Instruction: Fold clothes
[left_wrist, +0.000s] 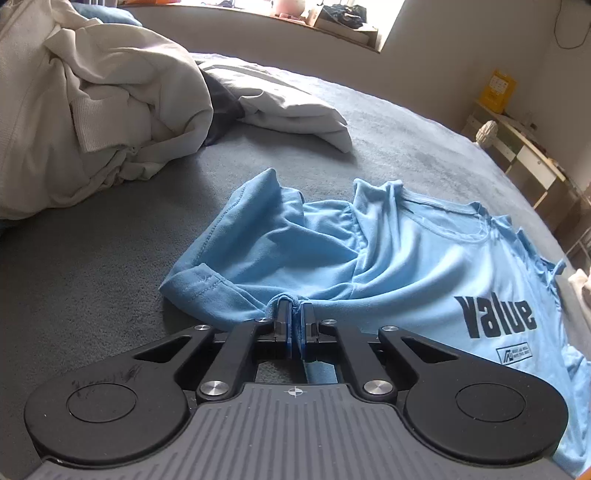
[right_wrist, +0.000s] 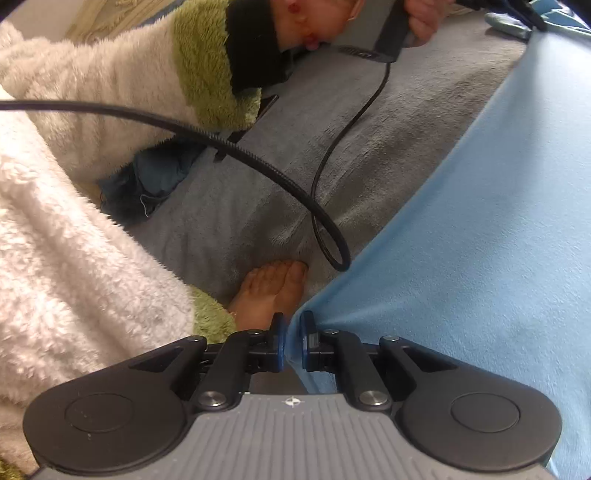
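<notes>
The light-blue T-shirt (left_wrist: 399, 258) looks thin, limp and light, likely to sag and crease wherever unsupported, so hems and seams seem the best holds. The left gripper (left_wrist: 294, 314) is clamped on a bunched fold near the sleeve; the shirt spreads ahead and to its right on the grey bed (left_wrist: 110, 266), black "value" print facing up. The right gripper (right_wrist: 291, 325) pinches a taut edge, cloth (right_wrist: 480, 240) stretching away to its right.

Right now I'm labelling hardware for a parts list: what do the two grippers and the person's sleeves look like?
Both the left gripper and right gripper have black linkage arms, silver pivot bolts, blue pads, and a ribbed grey base with a crosshair mark. A black cable trails nearby. The sleeve is fluffy cream with green trim.
</notes>
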